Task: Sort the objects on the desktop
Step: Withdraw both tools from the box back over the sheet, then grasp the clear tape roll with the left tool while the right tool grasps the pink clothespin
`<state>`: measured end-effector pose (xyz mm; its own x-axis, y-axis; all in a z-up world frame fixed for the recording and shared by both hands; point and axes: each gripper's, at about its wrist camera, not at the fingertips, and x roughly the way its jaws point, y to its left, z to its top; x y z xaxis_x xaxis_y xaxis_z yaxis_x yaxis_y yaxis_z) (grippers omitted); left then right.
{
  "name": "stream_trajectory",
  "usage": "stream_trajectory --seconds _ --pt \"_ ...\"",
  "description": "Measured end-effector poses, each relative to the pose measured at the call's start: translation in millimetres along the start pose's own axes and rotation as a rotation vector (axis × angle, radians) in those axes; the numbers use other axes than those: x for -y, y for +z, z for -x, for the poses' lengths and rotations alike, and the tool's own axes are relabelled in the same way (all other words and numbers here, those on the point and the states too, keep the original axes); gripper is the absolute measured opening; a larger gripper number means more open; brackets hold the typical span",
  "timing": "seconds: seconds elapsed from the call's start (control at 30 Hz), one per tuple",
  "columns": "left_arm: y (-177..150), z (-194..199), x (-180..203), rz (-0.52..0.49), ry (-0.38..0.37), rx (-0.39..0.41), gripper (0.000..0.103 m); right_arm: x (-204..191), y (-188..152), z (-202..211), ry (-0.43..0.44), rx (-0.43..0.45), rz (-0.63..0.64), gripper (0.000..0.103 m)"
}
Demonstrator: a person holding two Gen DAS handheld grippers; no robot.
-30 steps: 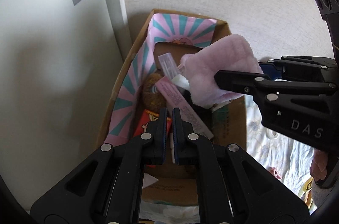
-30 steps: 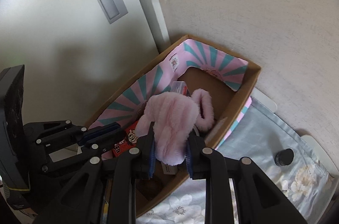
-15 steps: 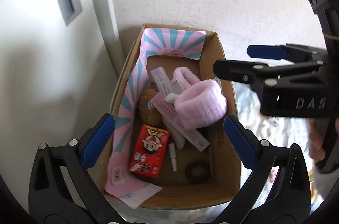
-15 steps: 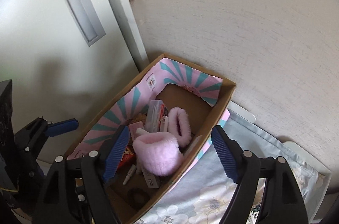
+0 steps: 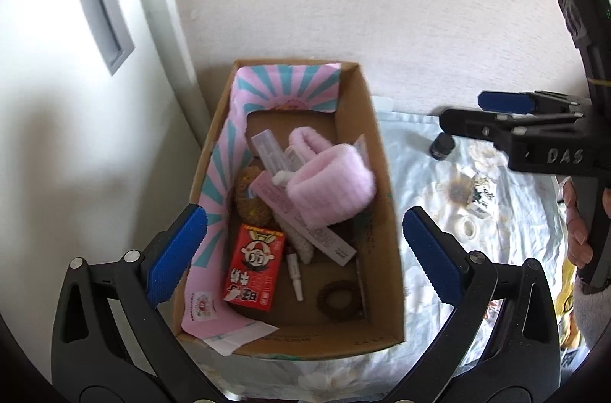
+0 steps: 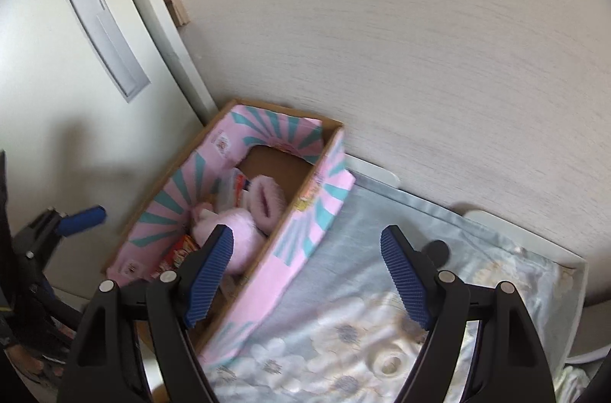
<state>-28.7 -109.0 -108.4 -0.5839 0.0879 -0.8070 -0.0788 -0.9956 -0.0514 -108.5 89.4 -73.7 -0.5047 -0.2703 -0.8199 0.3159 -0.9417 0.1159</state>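
Note:
A cardboard box point(image 5: 385, 338) with pink and teal lining stands against the wall; it also shows in the right wrist view point(image 6: 282, 269). Inside lie a fluffy pink headband point(image 5: 328, 189), a red carton point(image 5: 255, 267), a pink tube box point(image 5: 305, 223), a brown ball point(image 5: 250, 199) and a dark hair tie point(image 5: 339, 297). My left gripper point(image 5: 301, 250) is open and empty above the box. My right gripper point(image 6: 305, 269) is open and empty, above the box's right wall; it shows in the left wrist view point(image 5: 481, 118) to the right of the box.
A floral cloth point(image 5: 496, 212) covers the table to the right of the box. On it lie a small black jar point(image 5: 442, 148), a white tape roll point(image 5: 469, 226) and a small printed box point(image 5: 482, 199). A white door point(image 5: 57, 97) is to the left.
One second ago my right gripper held the pink headband over the box and my left was shut. The headband now lies in the box, both grippers are open, and both have pulled back.

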Motion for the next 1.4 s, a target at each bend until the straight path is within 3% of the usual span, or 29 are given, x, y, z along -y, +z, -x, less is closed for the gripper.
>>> stream_trajectory --seconds 0.43,0.63,0.77,1.03,1.4 --pt "17 15 69 -0.102 -0.062 0.029 0.102 72 -95 66 -0.132 -0.021 -0.053 0.077" --pt "22 7 121 -0.198 -0.113 0.016 0.102 85 -140 83 -0.163 -0.037 -0.062 0.077" --pt "16 -12 153 -0.247 -0.147 -0.031 0.102 83 -162 89 -0.13 -0.031 -0.071 0.076" --pt "-16 -69 188 -0.296 -0.189 -0.175 0.102 63 -203 75 -0.061 -0.036 -0.067 0.077" --pt "-50 -132 211 -0.351 -0.17 -0.213 0.103 38 -246 24 -0.079 -0.035 -0.022 0.077"
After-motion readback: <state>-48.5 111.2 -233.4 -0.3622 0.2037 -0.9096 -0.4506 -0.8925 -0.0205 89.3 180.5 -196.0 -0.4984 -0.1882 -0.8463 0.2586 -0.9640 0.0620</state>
